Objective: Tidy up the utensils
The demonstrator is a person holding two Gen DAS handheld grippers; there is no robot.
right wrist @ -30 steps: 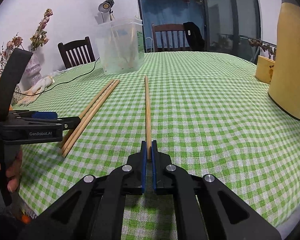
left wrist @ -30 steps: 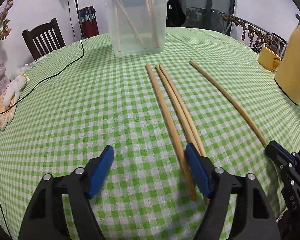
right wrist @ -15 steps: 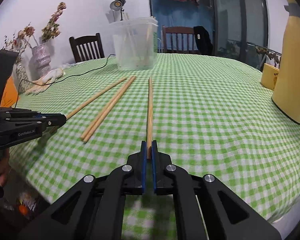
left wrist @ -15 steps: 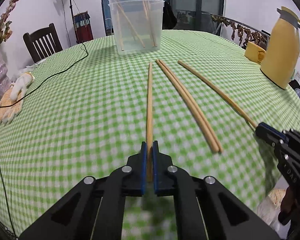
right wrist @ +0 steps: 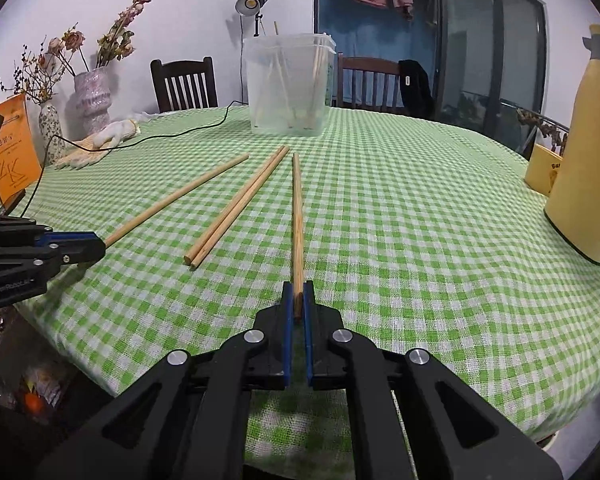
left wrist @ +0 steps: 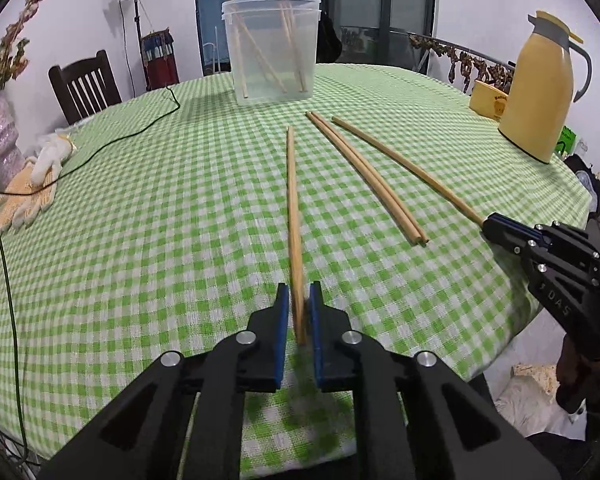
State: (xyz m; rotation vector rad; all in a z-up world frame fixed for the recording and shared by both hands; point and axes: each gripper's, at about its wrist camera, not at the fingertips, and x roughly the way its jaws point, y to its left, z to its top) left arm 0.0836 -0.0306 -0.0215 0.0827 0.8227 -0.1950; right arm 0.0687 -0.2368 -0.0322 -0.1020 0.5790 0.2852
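Observation:
My left gripper [left wrist: 299, 300] is shut on the near end of one long wooden chopstick [left wrist: 293, 200], which points toward a clear plastic tub [left wrist: 272, 48] holding several chopsticks at the far side of the table. My right gripper [right wrist: 297, 298] is shut on the near end of another chopstick [right wrist: 297, 216]; it also shows in the left wrist view [left wrist: 404, 164] at the right. A pair of chopsticks [left wrist: 364, 176] lies on the green checked cloth between the two held ones, also in the right wrist view [right wrist: 236, 204]. The tub shows in the right wrist view [right wrist: 288, 84].
A yellow thermos jug [left wrist: 540, 88] and a yellow box [left wrist: 488, 98] stand at the right. A black cable [left wrist: 112, 144] and white work gloves [left wrist: 32, 188] lie at the left. Chairs, vases of dried flowers [right wrist: 88, 92] and an orange card [right wrist: 12, 148] stand beyond the table edge.
My left gripper went from open beside the chopsticks to shut on one, which now points straight ahead. Both grippers have risen and drawn back with their chopsticks.

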